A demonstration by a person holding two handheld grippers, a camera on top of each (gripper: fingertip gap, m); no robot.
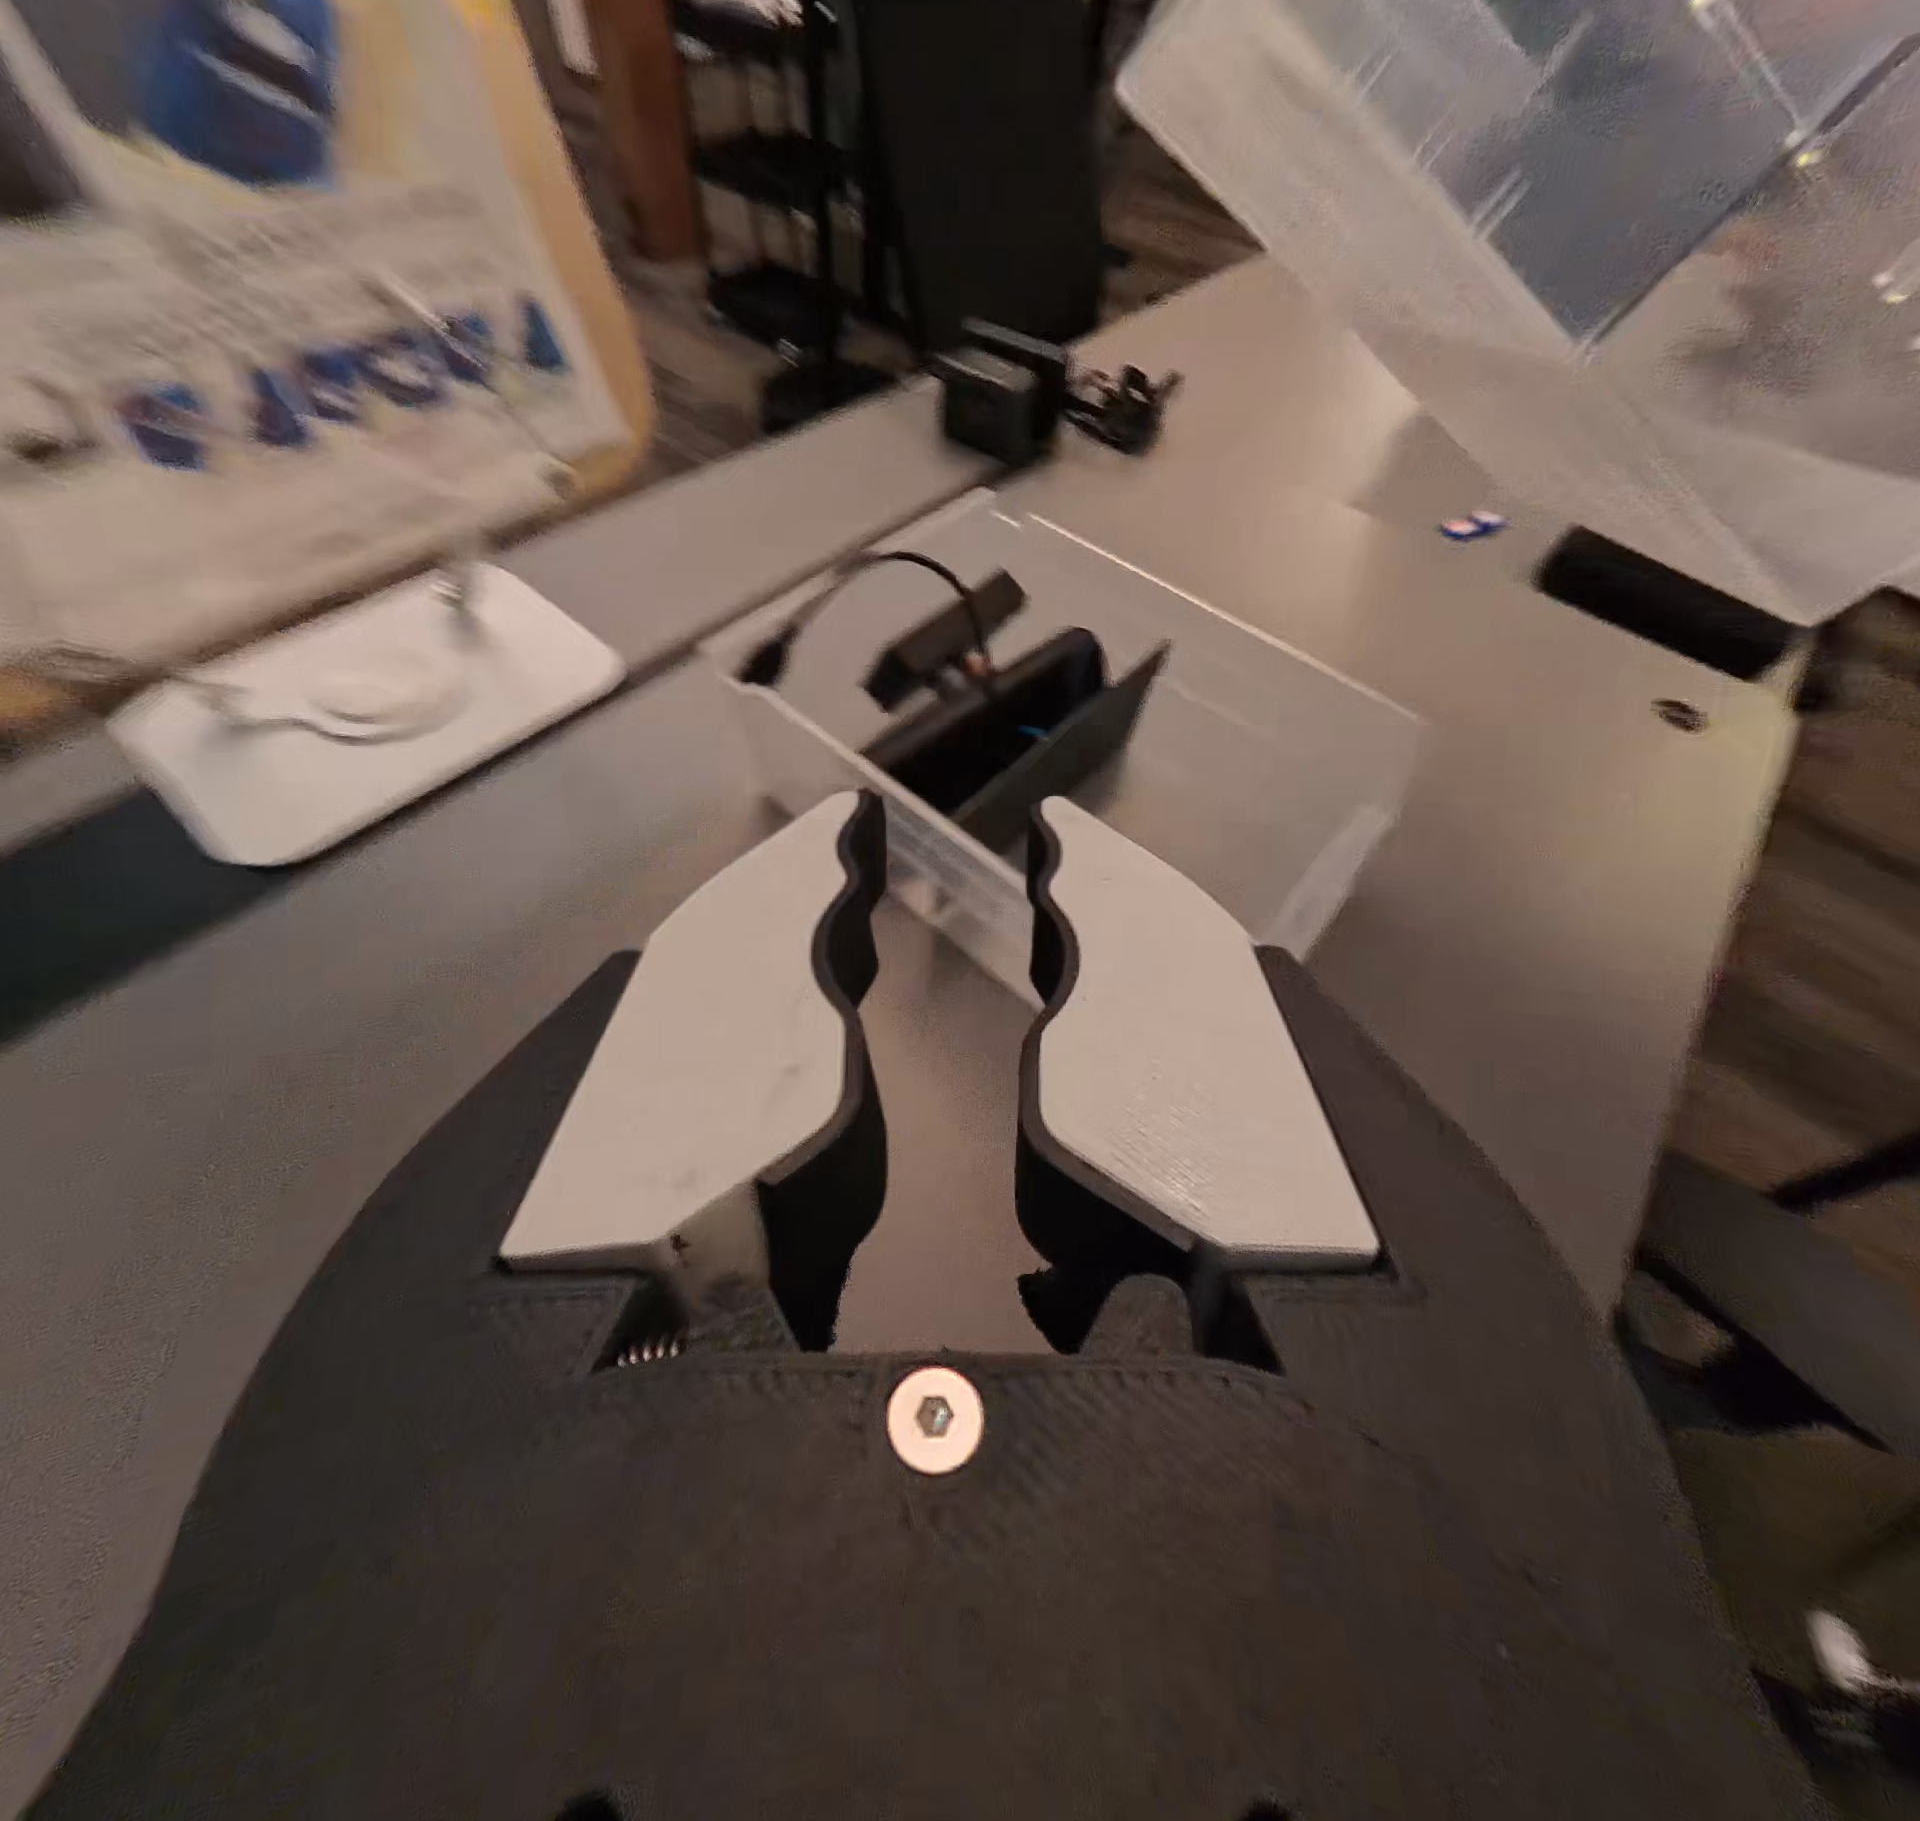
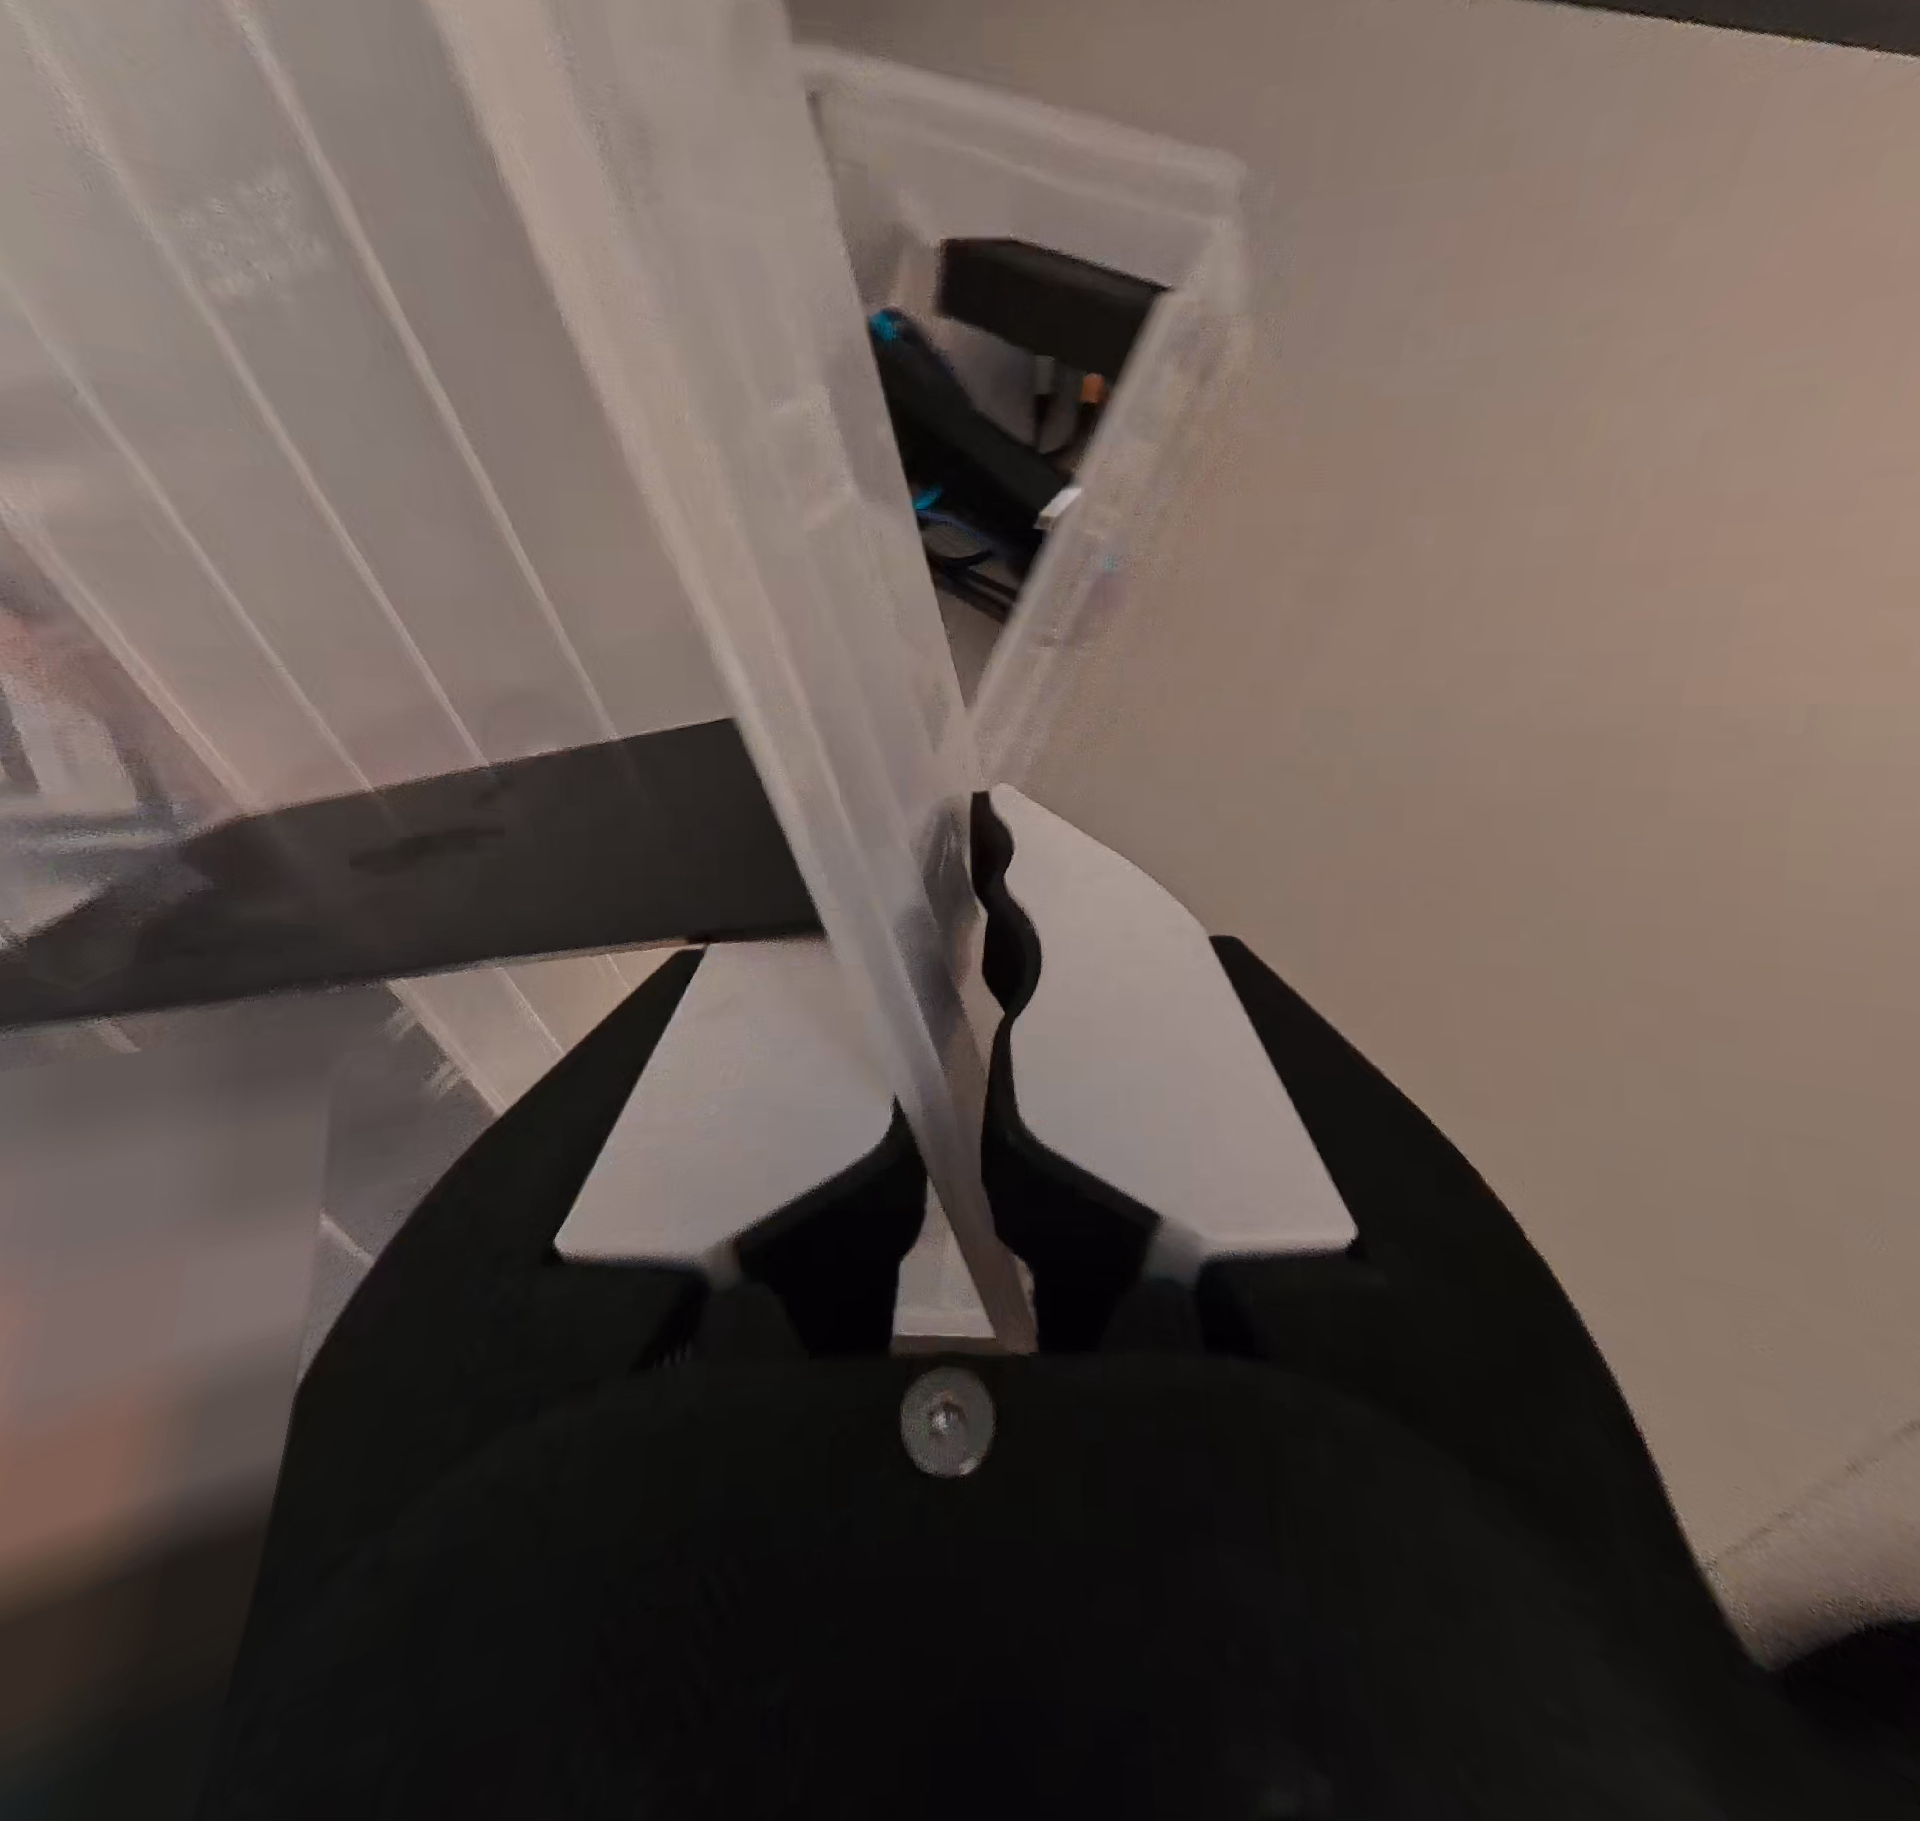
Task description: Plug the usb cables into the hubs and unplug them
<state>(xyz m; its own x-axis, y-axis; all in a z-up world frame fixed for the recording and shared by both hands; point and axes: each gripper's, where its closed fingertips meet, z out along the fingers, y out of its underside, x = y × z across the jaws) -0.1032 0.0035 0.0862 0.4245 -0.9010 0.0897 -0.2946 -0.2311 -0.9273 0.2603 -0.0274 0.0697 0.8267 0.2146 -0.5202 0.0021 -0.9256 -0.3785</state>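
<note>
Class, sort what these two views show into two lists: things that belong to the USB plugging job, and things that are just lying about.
Belongs to the job:
- clear box on the table
- black hub inside it
- black cable looped above the hub
- clear lid, held by the right gripper
- left gripper, open

Just lying about:
- white pad
- cardboard carton
- small black clamp

1. Two grippers are counted: the left gripper [image 1: 956,836] and the right gripper [image 2: 961,815].
2. Two clear boxes are counted: a low box [image 1: 1195,722] on the table [image 1: 312,1096] and a raised box [image 1: 1455,140].
3. One white pad [image 1: 364,722] is seen.
4. One black cable [image 1: 914,576] is seen.
5. One printed carton [image 1: 312,317] is seen.
</note>
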